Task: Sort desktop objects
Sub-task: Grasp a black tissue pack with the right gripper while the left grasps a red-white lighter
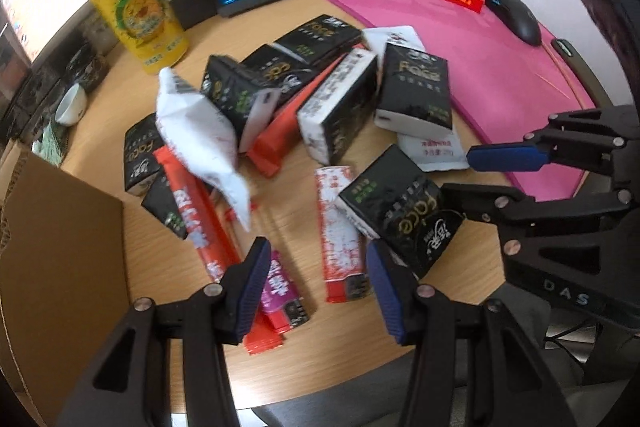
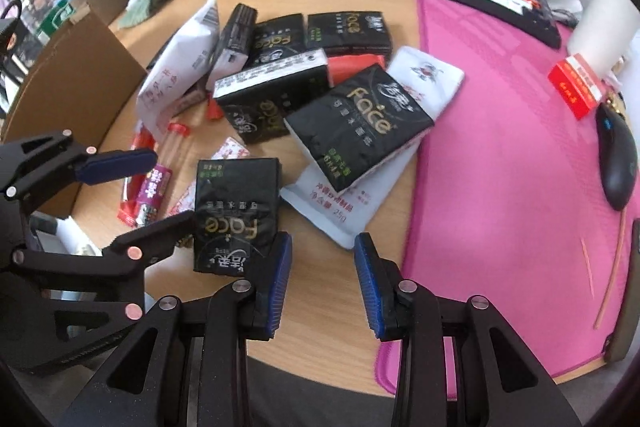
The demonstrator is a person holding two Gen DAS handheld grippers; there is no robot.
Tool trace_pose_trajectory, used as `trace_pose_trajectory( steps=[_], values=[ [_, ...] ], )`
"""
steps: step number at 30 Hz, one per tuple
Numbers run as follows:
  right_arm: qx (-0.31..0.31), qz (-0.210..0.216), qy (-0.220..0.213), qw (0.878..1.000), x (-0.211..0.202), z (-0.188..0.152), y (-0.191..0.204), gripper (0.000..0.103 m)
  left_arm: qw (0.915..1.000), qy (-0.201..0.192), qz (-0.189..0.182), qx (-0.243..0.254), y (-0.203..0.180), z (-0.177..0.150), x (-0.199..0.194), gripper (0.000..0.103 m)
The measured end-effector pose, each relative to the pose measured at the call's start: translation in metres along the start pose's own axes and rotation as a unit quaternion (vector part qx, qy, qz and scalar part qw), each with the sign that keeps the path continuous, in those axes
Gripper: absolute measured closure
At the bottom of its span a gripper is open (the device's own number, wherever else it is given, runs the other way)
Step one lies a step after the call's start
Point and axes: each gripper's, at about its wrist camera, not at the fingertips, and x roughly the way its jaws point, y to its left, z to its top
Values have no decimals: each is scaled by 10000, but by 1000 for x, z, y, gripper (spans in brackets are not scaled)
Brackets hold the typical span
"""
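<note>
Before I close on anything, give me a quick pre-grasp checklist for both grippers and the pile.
1. Left gripper open, nothing between its fingers: ok.
2. Right gripper open over bare desk, holding nothing: ok.
3. Nearest black tissue pack lies flat and unpinned: ok, though it sits beside the right gripper's fingers, not between them.
4. Cardboard box within view at the left for drop-off: ok; its inside cannot be told.
5. Pile separated for single picks: not ok; packs and the white pouch overlap.
6. Yellow can clear of the pile: ok.
</note>
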Motion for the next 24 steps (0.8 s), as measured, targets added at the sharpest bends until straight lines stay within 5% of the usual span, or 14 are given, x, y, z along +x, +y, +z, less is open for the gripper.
trace_pose_trajectory(
  steps=[7,11,19,24],
  values=[
    [110,-191,0,9998,-20,-20,-18,69,9995,-60,-174,270,-23,7,-1,48],
    [379,175,-180,9990,-30,-23,-33,69,9994,-102,-158,284,-21,8,-2,47],
    [7,411,-62,9991,-13,-14,5,69,9996,-194,-129,-150,14,2,-12,47],
    [16,471,-62,9989,-4,-8,12,60,9997,-139,-162,-130,19,-5,-9,47]
  ],
)
